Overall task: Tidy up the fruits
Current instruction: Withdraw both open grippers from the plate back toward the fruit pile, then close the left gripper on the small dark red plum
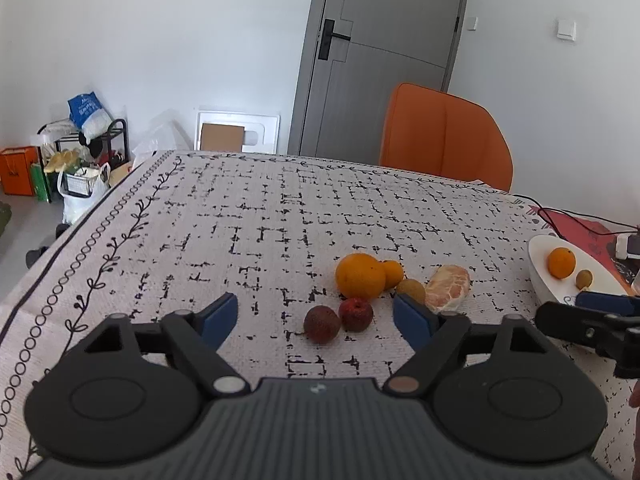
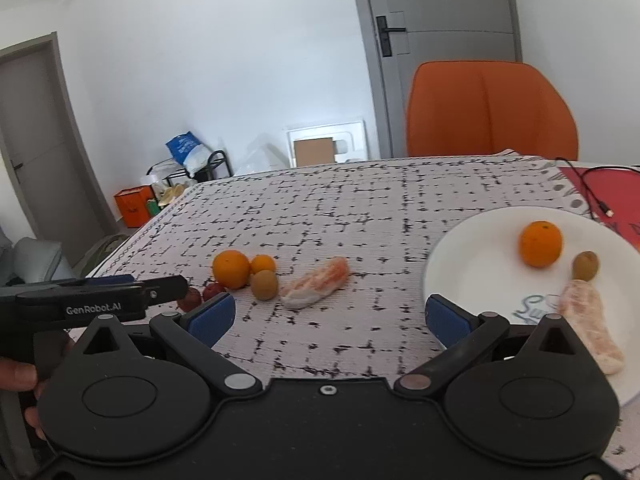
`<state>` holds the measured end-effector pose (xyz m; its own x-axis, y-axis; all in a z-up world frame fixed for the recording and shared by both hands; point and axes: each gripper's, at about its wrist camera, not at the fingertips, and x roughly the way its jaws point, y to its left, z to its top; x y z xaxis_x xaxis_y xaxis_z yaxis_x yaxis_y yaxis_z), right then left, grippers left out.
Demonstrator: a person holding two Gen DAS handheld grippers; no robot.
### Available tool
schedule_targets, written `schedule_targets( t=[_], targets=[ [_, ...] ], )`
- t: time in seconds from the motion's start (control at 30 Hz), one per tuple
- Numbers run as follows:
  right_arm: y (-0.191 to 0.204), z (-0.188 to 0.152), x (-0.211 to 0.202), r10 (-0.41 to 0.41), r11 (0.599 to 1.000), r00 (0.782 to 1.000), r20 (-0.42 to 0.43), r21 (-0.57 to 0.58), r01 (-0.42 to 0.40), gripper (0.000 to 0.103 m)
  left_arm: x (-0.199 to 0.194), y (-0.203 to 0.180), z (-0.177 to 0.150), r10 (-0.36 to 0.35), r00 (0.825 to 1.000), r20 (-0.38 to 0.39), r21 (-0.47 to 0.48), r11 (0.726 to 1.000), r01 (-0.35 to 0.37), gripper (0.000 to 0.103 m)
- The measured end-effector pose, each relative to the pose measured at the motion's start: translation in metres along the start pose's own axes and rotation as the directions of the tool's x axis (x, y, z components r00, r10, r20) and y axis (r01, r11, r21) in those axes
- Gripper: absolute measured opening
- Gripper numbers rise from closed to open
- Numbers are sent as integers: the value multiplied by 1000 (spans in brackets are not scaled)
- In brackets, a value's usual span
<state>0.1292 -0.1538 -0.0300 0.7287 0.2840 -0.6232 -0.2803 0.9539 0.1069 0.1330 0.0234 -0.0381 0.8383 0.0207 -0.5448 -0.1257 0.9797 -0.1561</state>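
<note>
Your left gripper (image 1: 316, 316) hangs low over the table, fingers wide and holding nothing. Two red fruits (image 1: 338, 318) sit right between them. They look small, round and light, so they may roll; pinch one across its middle. Past the fingers sit the oranges (image 1: 366, 276); near the right finger lies the soft peeled piece (image 1: 447, 288). Squeeze that gently. Your right gripper (image 2: 330, 314) is wide and empty too, its right finger over the plate (image 2: 472, 248).

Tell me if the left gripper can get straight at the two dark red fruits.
Probably yes: the left gripper is open, and the dark red fruits lie just ahead between its fingers on the tablecloth, nothing in front of them.
</note>
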Motion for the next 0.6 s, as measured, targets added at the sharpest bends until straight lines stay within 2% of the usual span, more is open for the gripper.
schedule_targets(
  t=[0.03, 0.1, 0.23, 0.53, 0.6],
  targets=[
    [2, 1, 3, 3, 1000, 1000, -6, -3, -3, 97, 1, 1, 0, -2, 1000, -4, -3, 1000, 2, 75],
    [4, 2, 8, 6, 1000, 1000, -17, -6, -6, 94, 4, 6, -1, -15, 1000, -19, -21, 1000, 15, 62],
    [7, 4, 20, 5, 1000, 999, -43, -3, -5, 83, 11, 10, -3, -29, 999, -40, -35, 999, 27, 54],
    [15, 5, 43, -10, 1000, 997, -81, -10, 9, 81, 26, 14, -7, -74, 995, -71, -35, 997, 72, 36],
    [18, 5, 48, -15, 1000, 996, -92, -19, 13, 80, 29, 16, -5, -84, 994, -74, -40, 996, 81, 23]
  ],
)
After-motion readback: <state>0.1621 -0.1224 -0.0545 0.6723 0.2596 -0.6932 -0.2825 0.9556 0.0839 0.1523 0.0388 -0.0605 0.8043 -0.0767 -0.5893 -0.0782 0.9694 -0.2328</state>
